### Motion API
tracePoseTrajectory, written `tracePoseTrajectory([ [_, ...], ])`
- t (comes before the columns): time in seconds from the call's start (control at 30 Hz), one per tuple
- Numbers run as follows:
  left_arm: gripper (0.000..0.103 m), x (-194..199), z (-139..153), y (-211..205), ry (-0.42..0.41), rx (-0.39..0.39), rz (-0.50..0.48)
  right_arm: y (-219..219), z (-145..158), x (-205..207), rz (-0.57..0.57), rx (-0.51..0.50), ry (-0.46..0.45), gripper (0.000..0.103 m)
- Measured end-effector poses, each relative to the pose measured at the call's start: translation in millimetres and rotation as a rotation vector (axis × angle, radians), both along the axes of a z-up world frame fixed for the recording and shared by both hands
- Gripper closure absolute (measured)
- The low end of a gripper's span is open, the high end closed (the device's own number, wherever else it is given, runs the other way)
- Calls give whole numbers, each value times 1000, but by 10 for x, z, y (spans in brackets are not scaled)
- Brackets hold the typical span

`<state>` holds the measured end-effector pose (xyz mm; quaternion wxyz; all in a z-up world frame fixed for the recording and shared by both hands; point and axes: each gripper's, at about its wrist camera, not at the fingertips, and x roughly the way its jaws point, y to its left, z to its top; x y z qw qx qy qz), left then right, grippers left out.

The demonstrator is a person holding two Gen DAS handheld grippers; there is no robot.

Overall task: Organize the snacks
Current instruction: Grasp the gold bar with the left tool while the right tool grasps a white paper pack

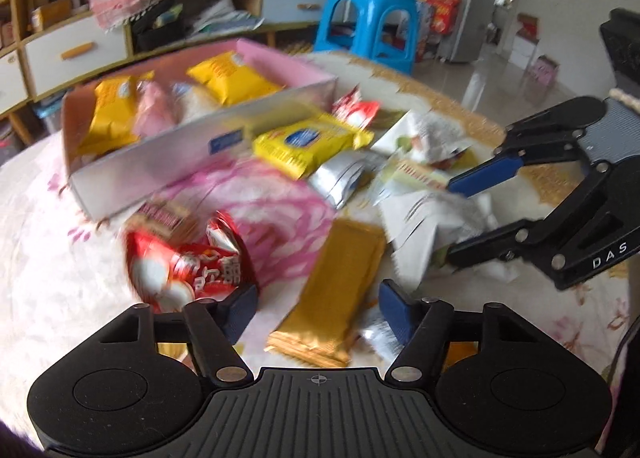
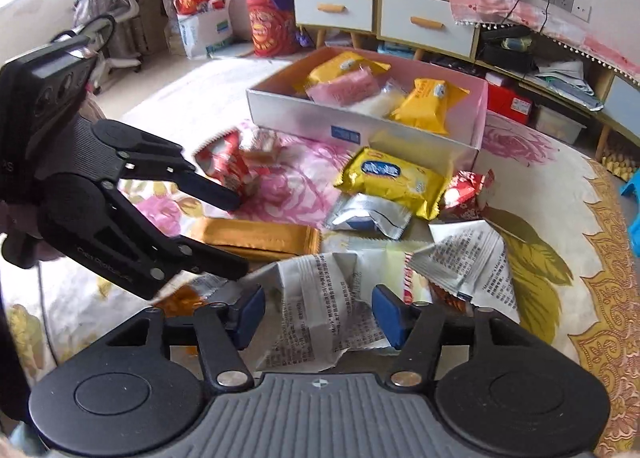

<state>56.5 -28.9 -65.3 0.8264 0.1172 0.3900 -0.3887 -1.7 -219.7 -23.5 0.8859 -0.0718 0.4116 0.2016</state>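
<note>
While the left tool (image 1: 318, 308) hovers agape over the gold bar (image 1: 332, 290), the right tool (image 2: 318, 316) (empty) gapes above the white packet (image 2: 316, 310).

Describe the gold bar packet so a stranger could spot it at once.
Start at the snack box on the floral cloth. Come toward the grippers past the yellow packet lying in front of it; the gold bar lies flat on the cloth beside the silver pouch. It alone is long, narrow and plain metallic gold, without print.

Floral tablecloth (image 2: 288, 177), pink box (image 2: 360, 125), yellow pack (image 2: 394, 179), gold bar (image 2: 256, 236), silver pouch (image 2: 368, 215), red packets (image 1: 184, 262), white wrappers (image 2: 468, 262)
</note>
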Motion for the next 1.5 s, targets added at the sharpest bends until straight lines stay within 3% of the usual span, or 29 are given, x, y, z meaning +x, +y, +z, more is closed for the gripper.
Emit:
tracePoseTrajectory([
  [0.17, 66, -7, 42, 90, 9, 14, 44, 17, -47, 19, -3, -29, 8, 60],
  [0.3, 72, -32, 52, 167, -2, 49, 91, 27, -37, 33, -8, -29, 3, 62],
  [0.53, 72, -88, 104, 255, 37, 82, 134, 23, -12, 67, -39, -33, -8, 63],
  [0.63, 67, -59, 87, 248, 55, 58, 134, 45, -13, 97, -40, -33, 2, 62],
  [0.73, 51, -27, 74, 192, 56, 47, 137, 85, -19, 100, -32, -49, 2, 61],
  [0.9, 45, -12, 62, 64, -3, 82, 155, 118, -28, 113, -26, -61, 4, 59],
  [1.03, 45, 5, 62, 36, 5, 74, 180, 163, -53, 131, -15, -75, 9, 57],
  [1.1, 49, 7, 67, 34, 14, 69, 188, 182, -52, 128, -12, -85, 0, 59],
  [1.17, 70, 2, 78, 36, 22, 61, 189, 186, -42, 124, -10, -84, -7, 61],
  [1.2, 74, 2, 76, 29, 21, 74, 195, 187, -39, 123, -8, -82, -9, 61],
  [1.5, 77, -15, 129, 87, 67, 62, 214, 168, 53, 124, -21, -50, -35, 62],
])
